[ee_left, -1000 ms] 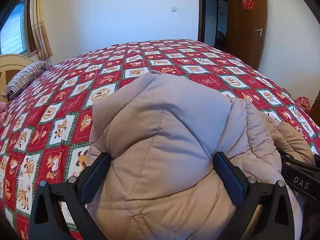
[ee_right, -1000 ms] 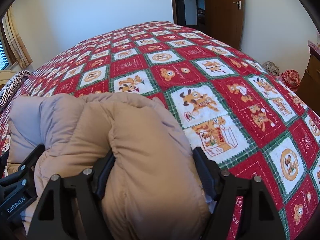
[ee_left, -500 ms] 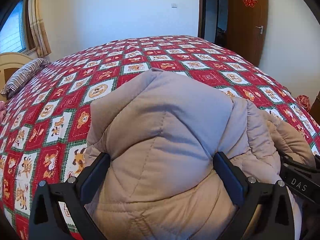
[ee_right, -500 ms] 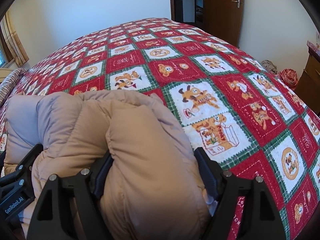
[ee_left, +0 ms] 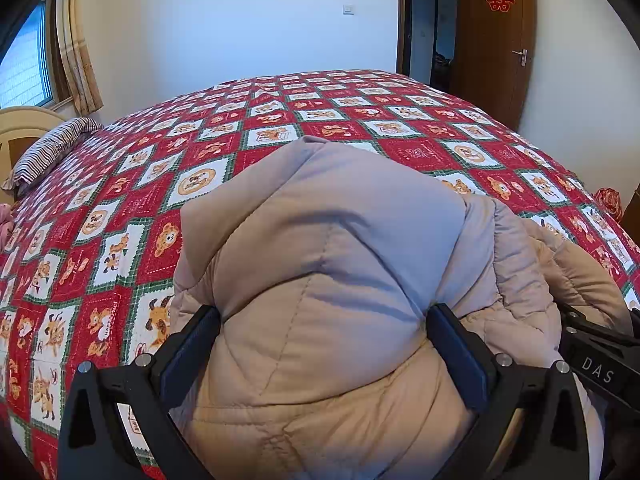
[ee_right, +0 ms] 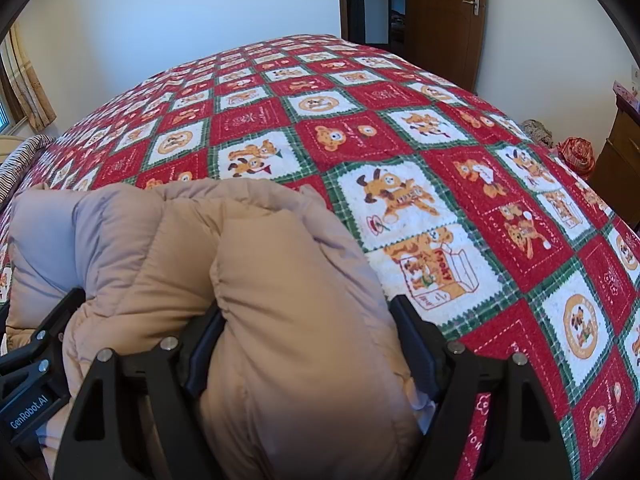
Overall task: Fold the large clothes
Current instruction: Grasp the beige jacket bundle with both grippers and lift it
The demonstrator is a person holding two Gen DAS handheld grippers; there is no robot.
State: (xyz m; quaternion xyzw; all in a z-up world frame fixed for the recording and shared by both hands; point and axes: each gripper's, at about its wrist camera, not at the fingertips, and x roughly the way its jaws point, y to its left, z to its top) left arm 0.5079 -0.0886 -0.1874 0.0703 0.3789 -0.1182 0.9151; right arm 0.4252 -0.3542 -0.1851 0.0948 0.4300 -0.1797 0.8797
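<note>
A puffy beige quilted jacket [ee_left: 340,264] is bunched up over the near part of the bed. My left gripper [ee_left: 324,340] is shut on a thick fold of it, fabric bulging between the fingers. The jacket also fills the lower left of the right wrist view [ee_right: 280,280]. My right gripper [ee_right: 304,340] is shut on another thick roll of the same jacket. The right gripper shows at the right edge of the left wrist view [ee_left: 596,364], and the left gripper at the lower left of the right wrist view [ee_right: 32,364]. The two grippers are side by side.
The bed carries a red, green and white bear-print quilt [ee_left: 280,120]. A striped pillow [ee_left: 52,148] lies at the far left by the headboard. A brown door [ee_left: 496,40] stands behind the bed. A wooden cabinet [ee_right: 620,148] and a red bundle [ee_right: 576,152] are at the right.
Both grippers, still holding the jacket, have tilted or lifted slightly, so the bed sits lower in both views. The grips have not changed.
</note>
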